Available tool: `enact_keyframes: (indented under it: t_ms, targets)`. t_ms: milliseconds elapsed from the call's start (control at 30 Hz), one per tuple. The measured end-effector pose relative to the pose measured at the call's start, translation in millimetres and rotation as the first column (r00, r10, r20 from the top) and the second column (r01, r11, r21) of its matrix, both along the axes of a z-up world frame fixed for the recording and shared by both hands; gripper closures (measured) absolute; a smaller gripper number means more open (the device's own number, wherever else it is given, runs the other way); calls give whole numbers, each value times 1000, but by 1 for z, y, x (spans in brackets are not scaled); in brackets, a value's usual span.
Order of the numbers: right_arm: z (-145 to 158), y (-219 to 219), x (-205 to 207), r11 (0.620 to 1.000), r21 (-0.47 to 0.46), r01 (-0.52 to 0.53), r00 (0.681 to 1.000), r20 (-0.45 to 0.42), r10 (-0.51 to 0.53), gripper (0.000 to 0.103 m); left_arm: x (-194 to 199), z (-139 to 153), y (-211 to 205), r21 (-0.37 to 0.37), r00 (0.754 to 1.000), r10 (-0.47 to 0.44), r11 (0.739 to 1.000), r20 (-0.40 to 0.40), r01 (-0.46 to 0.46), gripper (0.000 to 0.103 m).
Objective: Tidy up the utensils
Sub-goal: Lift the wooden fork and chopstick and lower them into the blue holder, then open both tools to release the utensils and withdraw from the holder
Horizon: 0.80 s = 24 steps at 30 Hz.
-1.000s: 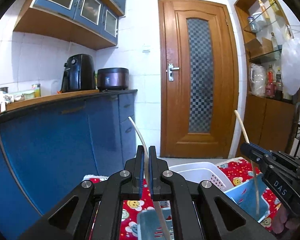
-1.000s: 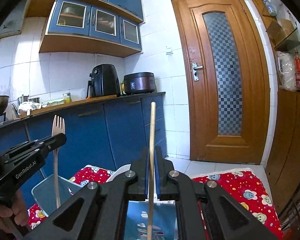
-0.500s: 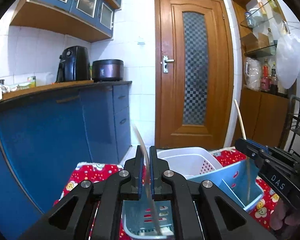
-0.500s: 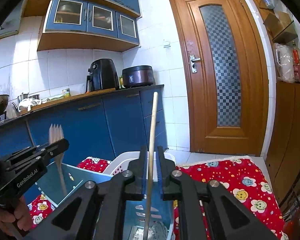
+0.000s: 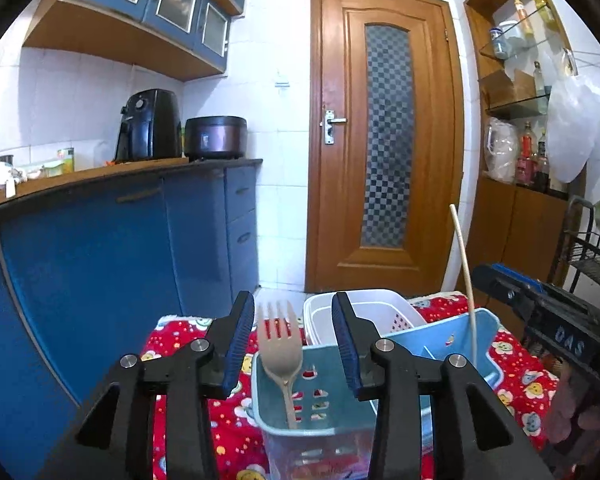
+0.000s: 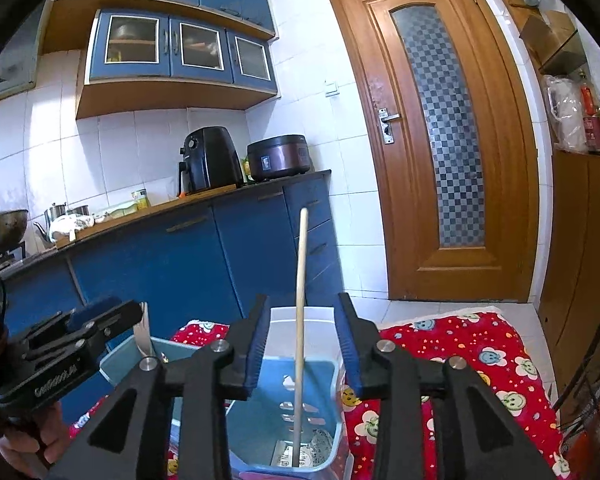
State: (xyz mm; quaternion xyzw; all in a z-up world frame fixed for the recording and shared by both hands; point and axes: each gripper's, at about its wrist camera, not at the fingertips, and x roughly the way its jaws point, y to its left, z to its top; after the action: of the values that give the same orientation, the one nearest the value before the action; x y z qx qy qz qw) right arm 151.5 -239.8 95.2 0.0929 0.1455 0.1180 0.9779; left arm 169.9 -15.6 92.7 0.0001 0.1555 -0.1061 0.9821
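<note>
Your left gripper [image 5: 294, 336] is opening, its pads clear of the beige fork [image 5: 281, 354] standing tines-up in the blue utensil caddy [image 5: 312, 412]. Your right gripper [image 6: 302, 344] is opening too, free of the wooden chopstick [image 6: 300, 320] standing in the caddy's neighbouring compartment.

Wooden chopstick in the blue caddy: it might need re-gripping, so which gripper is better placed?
Right gripper: the wooden chopstick stands between its opening jaws, untouched. The left gripper, also opening, straddles the beige fork instead.
</note>
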Motion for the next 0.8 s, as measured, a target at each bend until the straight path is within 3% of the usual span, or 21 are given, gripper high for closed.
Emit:
enact_keyframes:
  t_ms: [600,667,767,800]
  targets:
    - [9,6,47,999,4,-53,990,-132,53,61,-28,4,8,-27,998,-26,999,-58,25,59]
    - [8,6,50,999,12,-51,988,-143,52,69,-28,3,8,-27,998,-26,999,-62,24,59]
    - [6,4,51,999,11,-33,989,-146,34,96,-27,1,8,-32,997,-26,999,-69,24,59]
    - [7,3,49,1000,11,-29,990,-137,31,97,-26,1,10,-34,997,-28,999,-71,25,59]
